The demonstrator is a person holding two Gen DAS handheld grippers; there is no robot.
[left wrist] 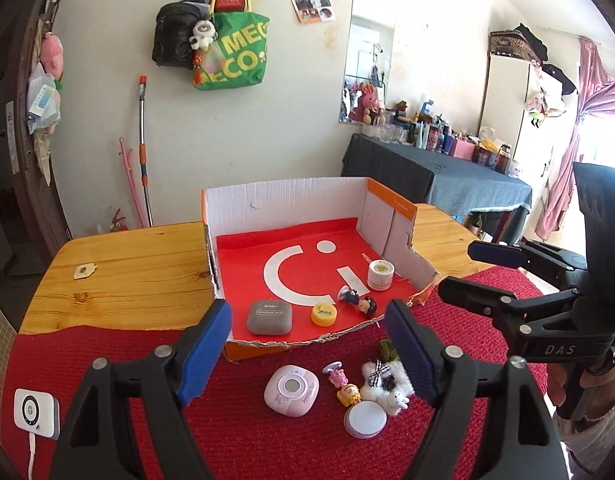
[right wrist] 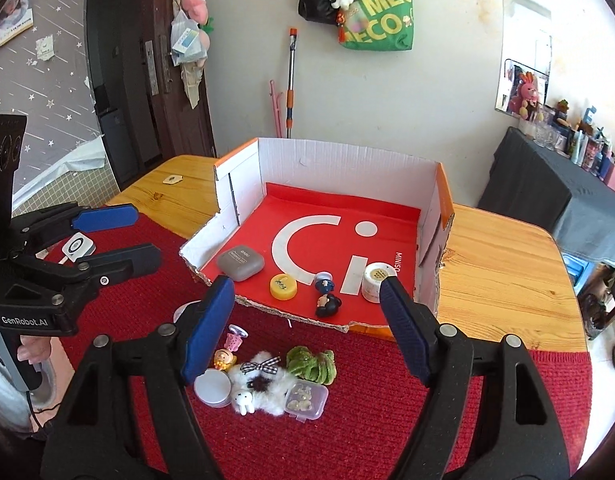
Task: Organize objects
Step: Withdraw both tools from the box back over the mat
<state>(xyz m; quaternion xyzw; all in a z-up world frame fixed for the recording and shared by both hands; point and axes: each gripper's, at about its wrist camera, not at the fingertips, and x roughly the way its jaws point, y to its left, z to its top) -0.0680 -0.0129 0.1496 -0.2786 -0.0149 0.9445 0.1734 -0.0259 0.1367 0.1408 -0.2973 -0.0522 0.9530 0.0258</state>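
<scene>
1. Nearest, both spread and empty: left gripper [left wrist: 309, 350], right gripper [right wrist: 307, 328].
2. Just beyond, waiting on the red mat [right wrist: 487, 392]: pink case [left wrist: 291, 390], white lid [right wrist: 212, 388], fluffy clip [right wrist: 263, 384], green scrunchie [right wrist: 312, 362].
3. Best taken one at a time, pinched across the narrow side, lifted clear of the torn front edge.
4. Farther, already inside the box [right wrist: 347, 156]: grey case [right wrist: 240, 262], yellow cap [right wrist: 283, 287], small jar [right wrist: 374, 282].

a grey case [right wrist: 240, 262], yellow lid [right wrist: 283, 286], dark figurine [right wrist: 326, 294] and white jar [right wrist: 376, 282] lie in the red-floored box [right wrist: 347, 156]. the pink toy [right wrist: 230, 350] and fluffy plush [right wrist: 263, 386] lie outside it.
</scene>
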